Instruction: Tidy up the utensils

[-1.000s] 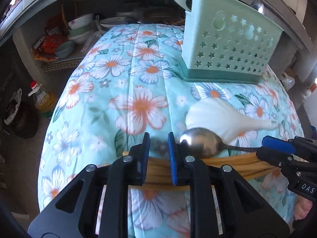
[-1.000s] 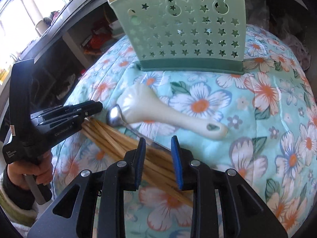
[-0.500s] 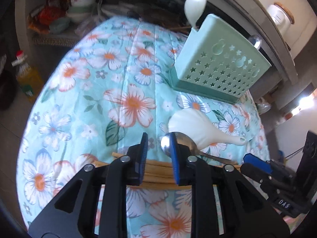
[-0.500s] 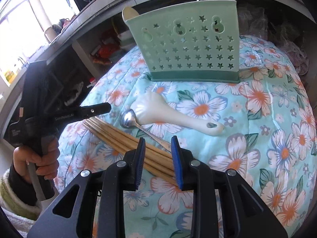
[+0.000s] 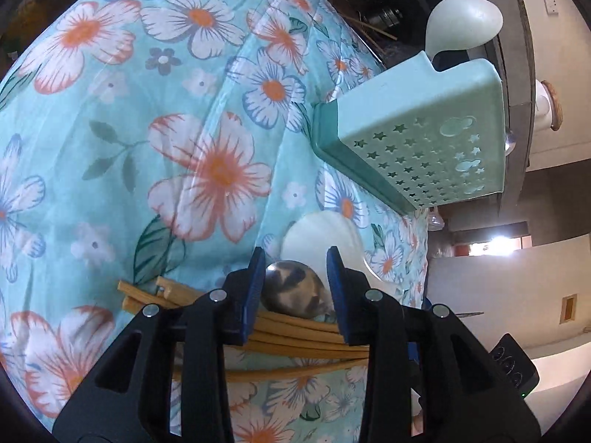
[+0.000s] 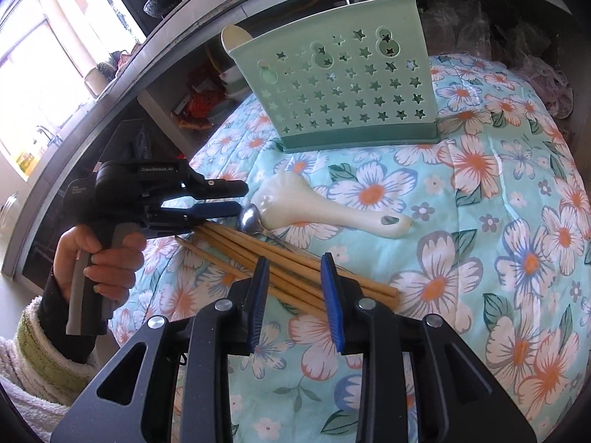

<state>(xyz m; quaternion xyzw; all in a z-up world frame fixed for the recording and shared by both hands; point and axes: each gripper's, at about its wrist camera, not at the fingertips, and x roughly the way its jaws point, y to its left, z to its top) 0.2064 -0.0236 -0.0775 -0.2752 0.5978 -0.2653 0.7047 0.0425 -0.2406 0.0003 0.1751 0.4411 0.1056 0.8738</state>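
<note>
— What lay before you?
— One steel spoon (image 5: 293,288) between your left gripper's (image 5: 295,291) just-widened, untouching jaws at lower centre; one rice paddle (image 6: 314,208); one chopstick bundle (image 6: 280,265); one caddy (image 6: 340,85).
— Your right gripper (image 6: 295,295)?
— Part open, empty.

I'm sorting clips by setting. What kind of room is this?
Probably a home kitchen or dining corner. A green utensil holder stands on a flowered tablecloth beside loose chopsticks and spoons, and shelves behind hold packets and a cup near a window.
</note>
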